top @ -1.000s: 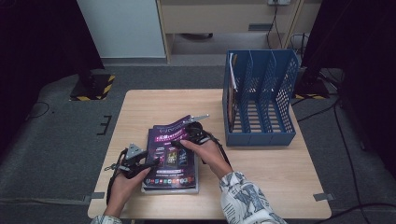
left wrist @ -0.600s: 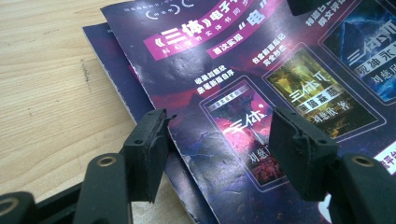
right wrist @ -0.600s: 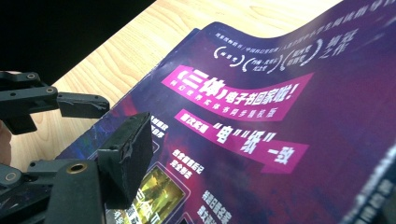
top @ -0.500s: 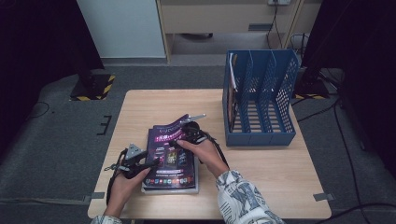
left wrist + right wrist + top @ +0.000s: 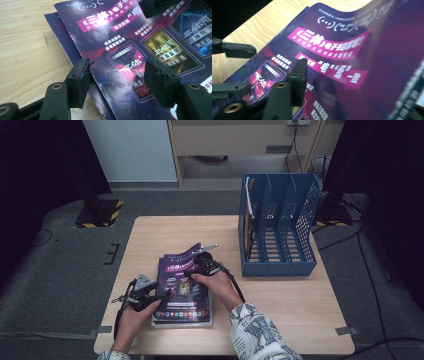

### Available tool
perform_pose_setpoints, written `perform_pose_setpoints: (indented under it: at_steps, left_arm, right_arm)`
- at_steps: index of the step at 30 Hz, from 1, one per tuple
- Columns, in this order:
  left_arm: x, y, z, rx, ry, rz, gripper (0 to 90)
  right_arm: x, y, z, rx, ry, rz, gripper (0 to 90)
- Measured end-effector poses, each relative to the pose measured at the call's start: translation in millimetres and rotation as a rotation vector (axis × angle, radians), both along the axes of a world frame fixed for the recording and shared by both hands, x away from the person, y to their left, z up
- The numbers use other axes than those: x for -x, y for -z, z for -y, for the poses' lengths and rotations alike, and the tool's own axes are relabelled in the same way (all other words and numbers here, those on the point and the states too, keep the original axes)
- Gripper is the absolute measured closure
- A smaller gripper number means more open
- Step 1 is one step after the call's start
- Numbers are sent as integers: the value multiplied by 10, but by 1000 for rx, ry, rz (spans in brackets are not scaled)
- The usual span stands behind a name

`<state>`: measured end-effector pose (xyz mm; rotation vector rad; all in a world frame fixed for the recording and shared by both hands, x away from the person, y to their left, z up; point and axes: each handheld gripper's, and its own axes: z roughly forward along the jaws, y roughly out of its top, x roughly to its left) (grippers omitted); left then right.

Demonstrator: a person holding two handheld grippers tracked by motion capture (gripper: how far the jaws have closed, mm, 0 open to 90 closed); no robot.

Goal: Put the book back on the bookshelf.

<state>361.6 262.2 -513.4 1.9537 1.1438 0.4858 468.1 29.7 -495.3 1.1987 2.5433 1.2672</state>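
A stack of purple magazines [image 5: 182, 292] lies on the wooden table [image 5: 290, 310]. The top magazine [image 5: 117, 42] has its far edge curled up [image 5: 192, 251]. My left gripper [image 5: 159, 295] rests at the stack's left edge, open; in the left gripper view [image 5: 120, 80] one jaw sits off the top cover's edge and the other on the cover. My right gripper [image 5: 200, 266] is at the lifted far part. Its jaws [image 5: 357, 92] have just been closing and are still apart. One fingertip [image 5: 298, 72] is over the cover [image 5: 332, 50], and the raised page hides the other jaw.
A blue slotted file holder [image 5: 280, 225] stands at the table's back right, with something thin upright in its left slot [image 5: 248, 210]. Bare table lies left and in front of the stack. Dark floor with cables surrounds the table.
The right gripper has edged slightly left over the top magazine. The left gripper and the stack have kept still.
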Motion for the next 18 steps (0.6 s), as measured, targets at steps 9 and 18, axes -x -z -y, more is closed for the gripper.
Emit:
perform_pose_setpoints:
  at_steps: [9,18]
  left_arm:
    - [-30,-19,40,12,26,-30,238]
    - [-35,-24,-1,51,16,-30,231]
  right_arm:
    - [28,-111,51,-64,34,39,766]
    - [109,-358,56,-82,6,149,796]
